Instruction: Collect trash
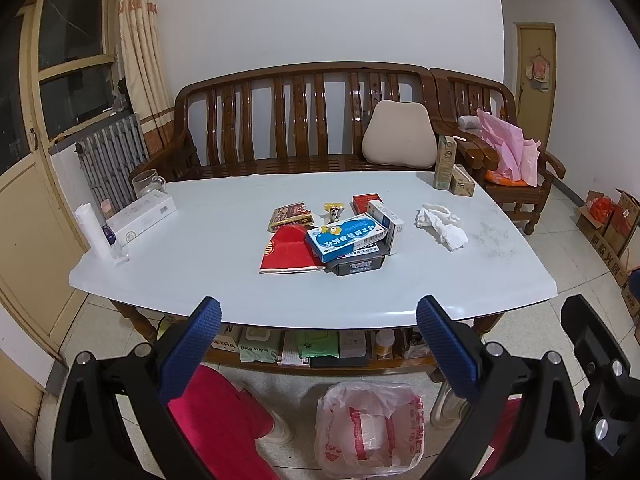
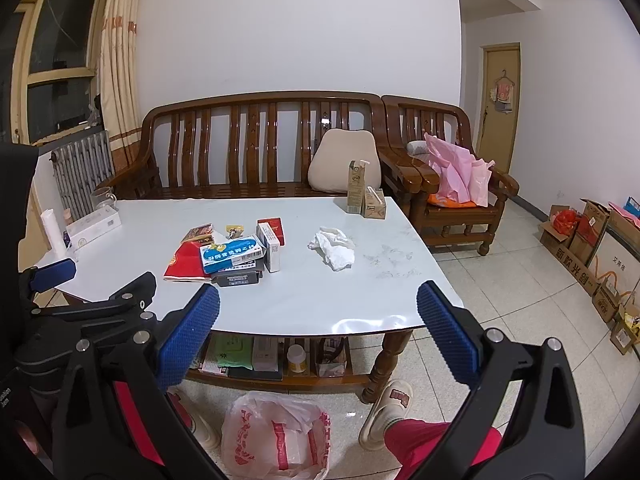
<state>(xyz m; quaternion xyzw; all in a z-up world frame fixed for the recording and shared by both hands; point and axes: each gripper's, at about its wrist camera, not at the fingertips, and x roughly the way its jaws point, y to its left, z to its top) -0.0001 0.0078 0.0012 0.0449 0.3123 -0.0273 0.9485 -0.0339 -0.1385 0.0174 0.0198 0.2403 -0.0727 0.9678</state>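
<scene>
Left wrist view first: the left hand-held gripper [image 1: 319, 338] hangs spread wide and empty at the near edge of the table [image 1: 200, 288], its blue pads [image 1: 191, 350] framing open air. Straight ahead of it, toward the far side and about centre, sits the pile of trash [image 1: 340, 236]: a blue and white medicine box [image 1: 346, 237] lies on top with its long axis running left to right, tilted up a little at the right end, resting on a dark box [image 1: 357, 266] and overlapping a red envelope [image 1: 289, 250] to its left. A crumpled tissue [image 1: 440, 224] lies apart, to the right of the pile. On the floor just under the hand-held gripper stands a plastic bag [image 1: 368, 428], mouth open, with something pale already in it.

Right wrist view: the right hand-held gripper [image 2: 318, 338] is likewise wide open and holds nothing. From here the pile [image 2: 230, 256] lies ahead and to the left, while the tissue [image 2: 333, 249] is almost dead ahead, white, creased and loosely bunched. The bag [image 2: 276, 436] sits below and between the person's slippered feet.

I'd judge the left one nearer the boxes and the right one better placed for the tissue, which should squash easily in a pinch.
</scene>
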